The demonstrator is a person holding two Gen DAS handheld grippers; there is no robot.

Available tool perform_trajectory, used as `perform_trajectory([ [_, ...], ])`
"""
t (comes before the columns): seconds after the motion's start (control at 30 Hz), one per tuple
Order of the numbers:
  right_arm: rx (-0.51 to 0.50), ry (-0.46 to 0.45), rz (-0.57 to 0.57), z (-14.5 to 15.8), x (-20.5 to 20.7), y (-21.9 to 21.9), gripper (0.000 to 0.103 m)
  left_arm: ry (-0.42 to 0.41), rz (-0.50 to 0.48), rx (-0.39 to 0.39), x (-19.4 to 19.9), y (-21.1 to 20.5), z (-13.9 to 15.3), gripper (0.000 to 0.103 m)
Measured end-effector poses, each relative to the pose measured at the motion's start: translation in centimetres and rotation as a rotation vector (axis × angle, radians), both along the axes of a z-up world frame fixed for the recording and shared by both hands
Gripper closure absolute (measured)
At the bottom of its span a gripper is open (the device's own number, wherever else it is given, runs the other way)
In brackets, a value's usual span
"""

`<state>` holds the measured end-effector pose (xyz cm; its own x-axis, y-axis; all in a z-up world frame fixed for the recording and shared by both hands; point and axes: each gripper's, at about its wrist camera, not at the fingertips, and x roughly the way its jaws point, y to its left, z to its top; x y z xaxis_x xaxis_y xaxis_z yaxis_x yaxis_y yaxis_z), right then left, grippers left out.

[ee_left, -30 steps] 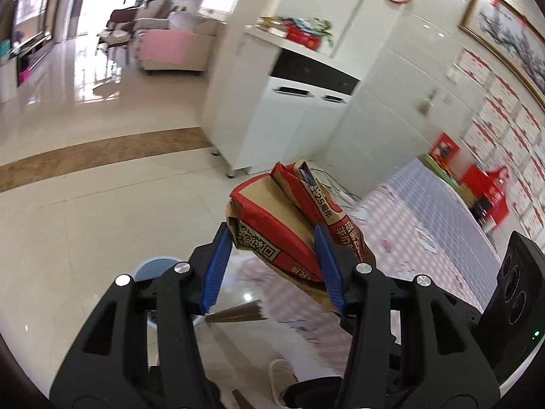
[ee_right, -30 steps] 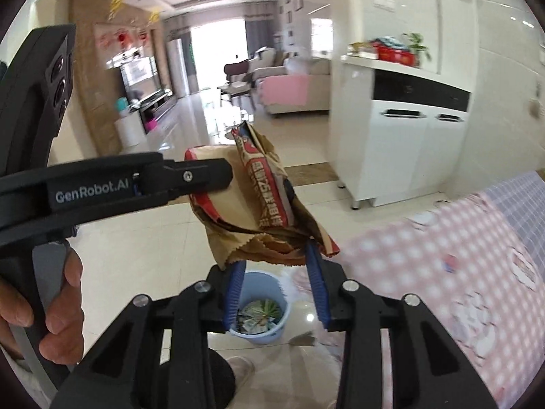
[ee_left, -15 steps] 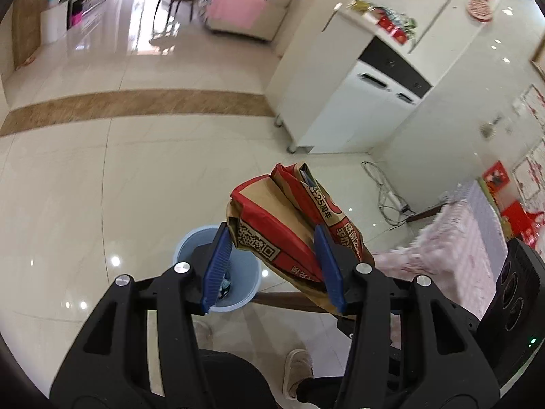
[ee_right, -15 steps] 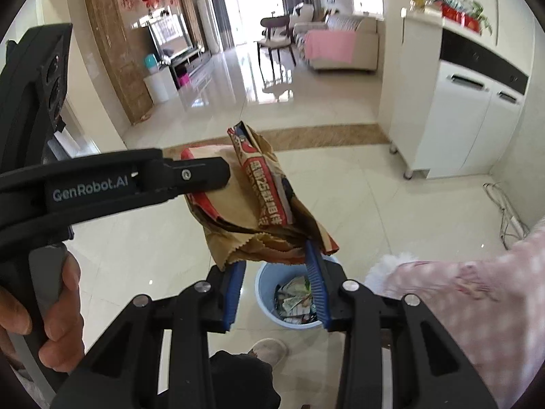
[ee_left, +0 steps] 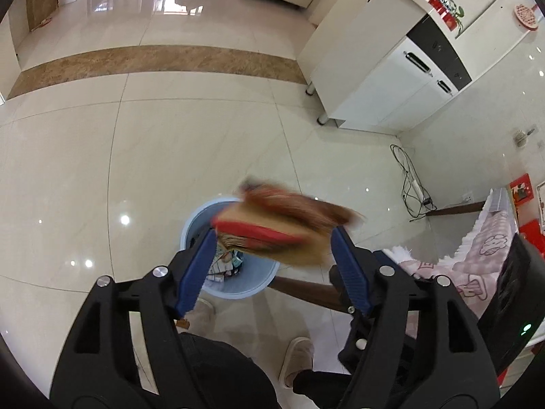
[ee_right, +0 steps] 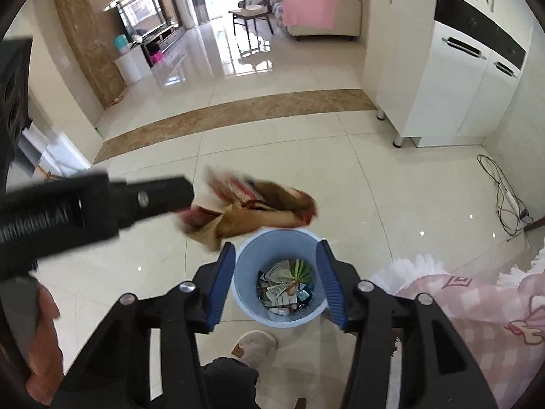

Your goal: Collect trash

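Left wrist view: left gripper (ee_left: 272,259) angled steeply down over a light blue waste bin (ee_left: 190,228) on pale floor tiles (ee_left: 102,156). Jaws opening, blue fingers (ee_left: 196,271) spread wide. Crumpled red-and-brown paper bag (ee_left: 276,228), motion-blurred, between the fingertips and above the far rim of the bin; contact with the pads not discernible, apparently loose. Scraps of packaging visible inside the bin between the fingers. Near edge: dark trousers (ee_left: 218,371) and a pale slipper (ee_left: 298,358). Right: pink checked tablecloth (ee_left: 483,255). Far right: white cabinet (ee_left: 391,78) on short legs, with a cable (ee_left: 408,184) lying on the floor near it.

Right wrist view: right gripper (ee_right: 276,276) pointing down at the same bin (ee_right: 248,272), framed between its blue fingers (ee_right: 221,283). Jaws opening, nothing between them but the bin far below. Bag (ee_right: 252,209) blurred, just beyond the fingertips, over the far left rim of the bin, beside the tip of the left gripper's finger (ee_right: 160,196) entering from the left. Bin partly filled with wrappers and a green leafy scrap (ee_right: 299,271). Near left: hand (ee_right: 44,341) on the left gripper's handle. Near centre: slipper (ee_right: 255,344). Far: sofa with a pink throw (ee_right: 313,13).
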<state>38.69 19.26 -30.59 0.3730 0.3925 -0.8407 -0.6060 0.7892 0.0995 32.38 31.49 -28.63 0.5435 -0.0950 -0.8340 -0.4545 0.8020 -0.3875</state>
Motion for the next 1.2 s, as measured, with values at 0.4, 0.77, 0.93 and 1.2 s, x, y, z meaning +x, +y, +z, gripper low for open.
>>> perform_trajectory([
  [0.4,0.032,-0.050,-0.108,3.3,-1.7,-4.2,0.045,-0.016,-0.041,0.084,-1.0,-3.2,2.4,0.026],
  [0.77,0.147,-0.171,-0.187,11.8,-6.8,-10.4,0.038,-0.155,-0.046,0.310,-6.8,-7.8,11.8,0.022],
  [0.93,0.197,-0.245,-0.223,15.9,-10.2,-14.0,0.030,-0.224,-0.043,0.426,-10.2,-10.2,16.4,0.019],
  [1.2,0.281,-0.397,-0.298,22.6,-17.9,-20.7,0.022,-0.374,-0.071,0.548,-17.3,-14.9,22.5,0.017],
])
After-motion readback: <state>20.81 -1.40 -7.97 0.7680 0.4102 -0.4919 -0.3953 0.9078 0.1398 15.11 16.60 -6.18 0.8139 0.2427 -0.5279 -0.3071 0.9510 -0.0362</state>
